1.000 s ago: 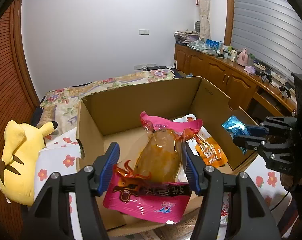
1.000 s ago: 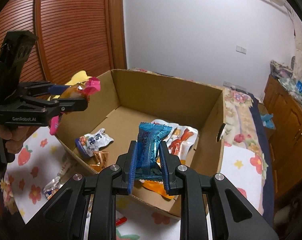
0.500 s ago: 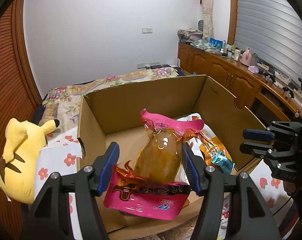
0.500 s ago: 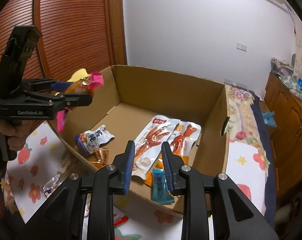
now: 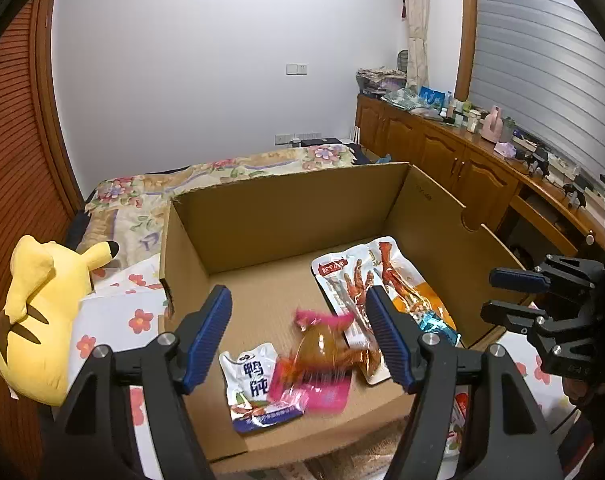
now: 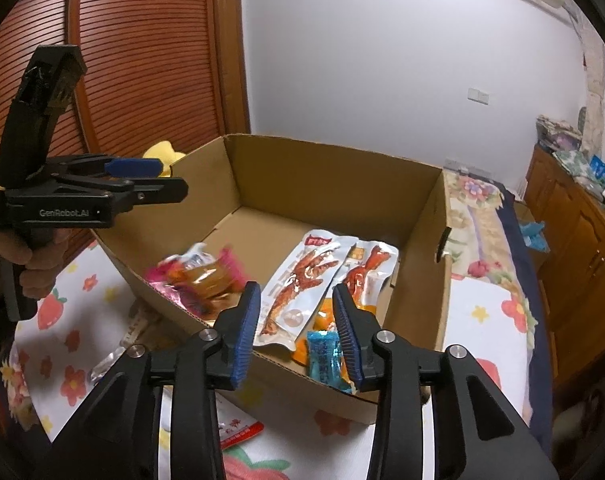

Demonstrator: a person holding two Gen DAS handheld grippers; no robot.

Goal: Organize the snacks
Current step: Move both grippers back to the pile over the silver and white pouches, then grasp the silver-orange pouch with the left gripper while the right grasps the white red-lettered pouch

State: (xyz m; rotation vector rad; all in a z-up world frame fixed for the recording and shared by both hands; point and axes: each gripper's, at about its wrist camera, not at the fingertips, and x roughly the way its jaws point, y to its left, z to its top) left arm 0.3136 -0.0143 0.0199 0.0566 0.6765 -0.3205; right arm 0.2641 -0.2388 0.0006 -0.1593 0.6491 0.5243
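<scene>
An open cardboard box (image 5: 286, 216) (image 6: 326, 184) sits on the flowered bed. My left gripper (image 5: 298, 336) (image 6: 170, 184) is open and empty above the box's near-left side. Below it a pink and orange snack pack (image 5: 318, 364) (image 6: 198, 280), blurred by motion, lies on the box floor beside a white and blue pack (image 5: 254, 384). My right gripper (image 6: 296, 332) (image 5: 490, 292) is open and empty over the box's near wall. The small blue snack (image 6: 322, 356) (image 5: 438, 326) lies in the box by two chicken-feet packs (image 6: 302, 292) (image 5: 366, 280).
A yellow plush toy (image 5: 42, 312) lies left of the box. Loose snack packs (image 6: 238, 432) lie on the bedsheet in front of the box. A wooden cabinet run (image 5: 462, 168) lines the right wall. A slatted wooden door (image 6: 142, 60) stands behind the left gripper.
My right gripper opened and the blue snack fell into the box. Then my left gripper opened and the pink and orange pack dropped onto the box floor.
</scene>
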